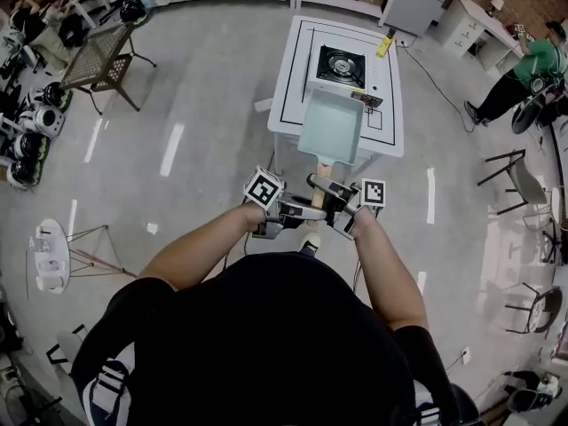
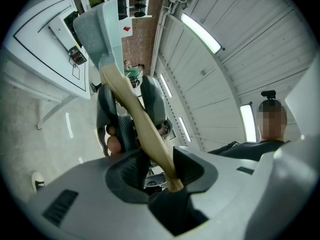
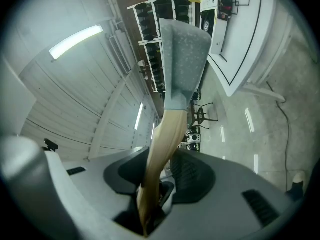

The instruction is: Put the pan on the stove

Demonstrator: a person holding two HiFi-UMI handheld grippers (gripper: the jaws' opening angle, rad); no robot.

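Observation:
A pale teal square pan with a wooden handle is held in the air in front of a white table. A black stove sits on the table's far part, beyond the pan. My left gripper and right gripper are both shut on the handle from either side. In the left gripper view the handle runs between the jaws of the left gripper up to the pan. The right gripper view shows the right gripper clamping the handle below the pan.
A yellow object lies on the table's far right. A wicker stool stands at the left, a small white stand nearer left. Chairs and a person in green are at the right. Shelves line the back.

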